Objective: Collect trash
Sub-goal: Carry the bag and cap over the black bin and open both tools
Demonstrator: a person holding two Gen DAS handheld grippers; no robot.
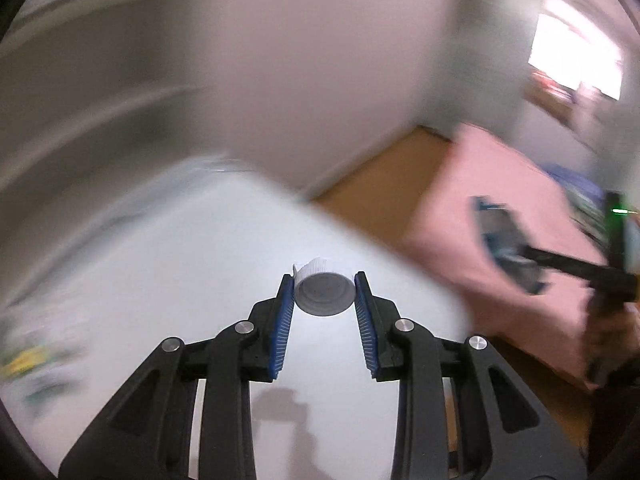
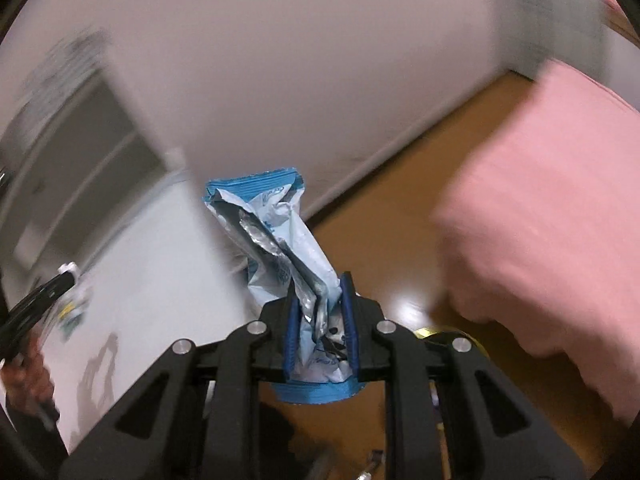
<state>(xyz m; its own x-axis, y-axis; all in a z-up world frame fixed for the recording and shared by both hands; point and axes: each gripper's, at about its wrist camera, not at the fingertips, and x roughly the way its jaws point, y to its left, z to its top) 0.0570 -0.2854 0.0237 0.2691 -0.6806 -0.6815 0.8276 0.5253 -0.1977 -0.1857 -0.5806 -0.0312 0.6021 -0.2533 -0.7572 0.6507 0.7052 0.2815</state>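
Note:
My left gripper (image 1: 324,280) is shut on a small white ribbed paper cup (image 1: 323,294), its round base facing the camera, held above the white table (image 1: 160,280). My right gripper (image 2: 319,292) is shut on a crumpled blue and white foil snack wrapper (image 2: 280,240) that sticks up from between the blue pads (image 2: 349,320). In the left wrist view the right gripper (image 1: 516,264) appears blurred at the right with the wrapper, over the pink bedding. In the right wrist view the left gripper (image 2: 60,280) shows blurred at the left edge.
Both views are motion-blurred. A bed with pink cover (image 2: 540,220) stands to the right across a strip of wooden floor (image 2: 392,240). A white wall (image 2: 300,60) lies ahead. Blurred packaging (image 1: 32,364) lies on the table's left side. A bright window (image 1: 576,56) is far right.

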